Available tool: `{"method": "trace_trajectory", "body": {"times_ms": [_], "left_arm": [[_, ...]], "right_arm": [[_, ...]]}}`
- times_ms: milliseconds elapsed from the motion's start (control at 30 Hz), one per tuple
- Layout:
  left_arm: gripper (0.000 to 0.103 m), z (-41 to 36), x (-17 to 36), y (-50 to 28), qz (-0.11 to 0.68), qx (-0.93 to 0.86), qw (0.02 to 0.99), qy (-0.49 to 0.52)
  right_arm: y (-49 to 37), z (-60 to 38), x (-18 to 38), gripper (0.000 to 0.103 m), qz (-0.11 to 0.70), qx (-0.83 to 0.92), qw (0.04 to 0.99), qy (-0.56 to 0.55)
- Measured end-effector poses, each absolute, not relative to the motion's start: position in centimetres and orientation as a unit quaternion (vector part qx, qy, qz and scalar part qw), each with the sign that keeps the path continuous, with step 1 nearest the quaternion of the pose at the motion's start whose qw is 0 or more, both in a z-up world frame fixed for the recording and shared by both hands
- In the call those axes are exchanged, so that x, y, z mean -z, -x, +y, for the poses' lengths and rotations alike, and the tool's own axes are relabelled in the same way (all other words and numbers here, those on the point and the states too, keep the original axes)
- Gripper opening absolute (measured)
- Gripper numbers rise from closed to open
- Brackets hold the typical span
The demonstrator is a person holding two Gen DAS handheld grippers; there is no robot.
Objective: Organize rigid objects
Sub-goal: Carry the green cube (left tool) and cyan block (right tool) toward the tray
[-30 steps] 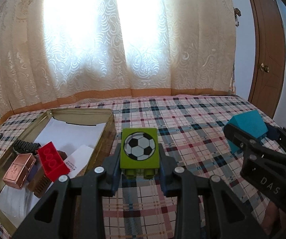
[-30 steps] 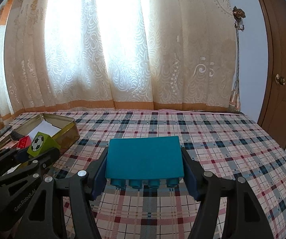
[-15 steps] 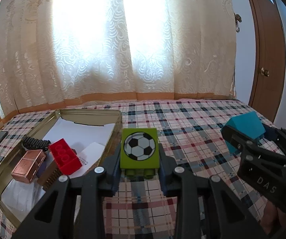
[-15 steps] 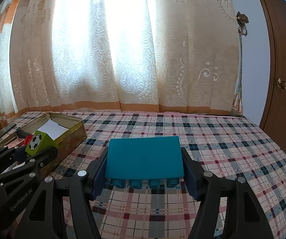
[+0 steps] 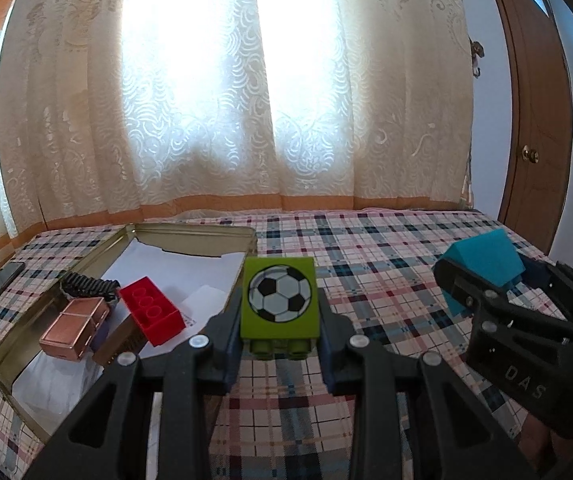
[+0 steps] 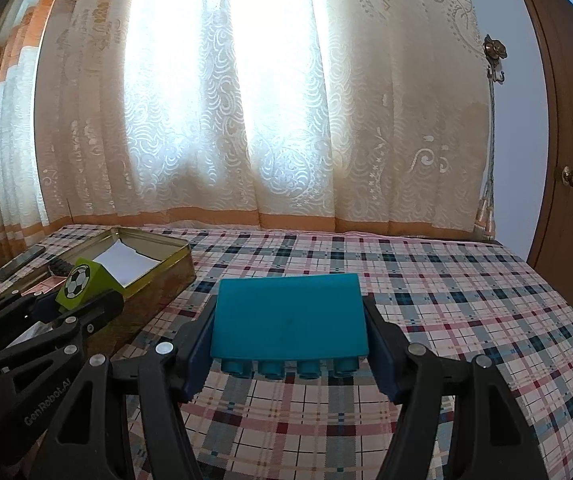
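Plaid-covered surface [image 6: 446,280] before lace curtains [image 6: 286,120]. Left tongs [image 5: 280,334] clamp a green football block [image 5: 280,300]; right tongs [image 6: 290,340] clamp a teal block [image 6: 288,316].

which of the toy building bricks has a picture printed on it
The green brick held in the left claw: a soccer ball is printed on its face. The red brick in the tin and the teal brick are plain.
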State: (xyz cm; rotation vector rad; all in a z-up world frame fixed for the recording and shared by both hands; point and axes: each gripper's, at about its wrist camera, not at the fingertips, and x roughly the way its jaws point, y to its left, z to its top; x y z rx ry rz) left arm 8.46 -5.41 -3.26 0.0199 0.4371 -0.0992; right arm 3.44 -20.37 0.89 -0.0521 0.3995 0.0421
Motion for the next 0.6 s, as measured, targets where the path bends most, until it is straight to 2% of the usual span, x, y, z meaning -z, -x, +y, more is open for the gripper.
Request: {"method": "trace_trajectory", "body": {"times_ms": [600], "left_arm": [[0.03, -3.5, 3.0, -6.7, 0.199, 0.035, 0.979, 0.001]], "right_arm": [[-2.7, -19.0, -0.9, 0.068, 0.189, -0.045, 0.981, 0.028]]}}
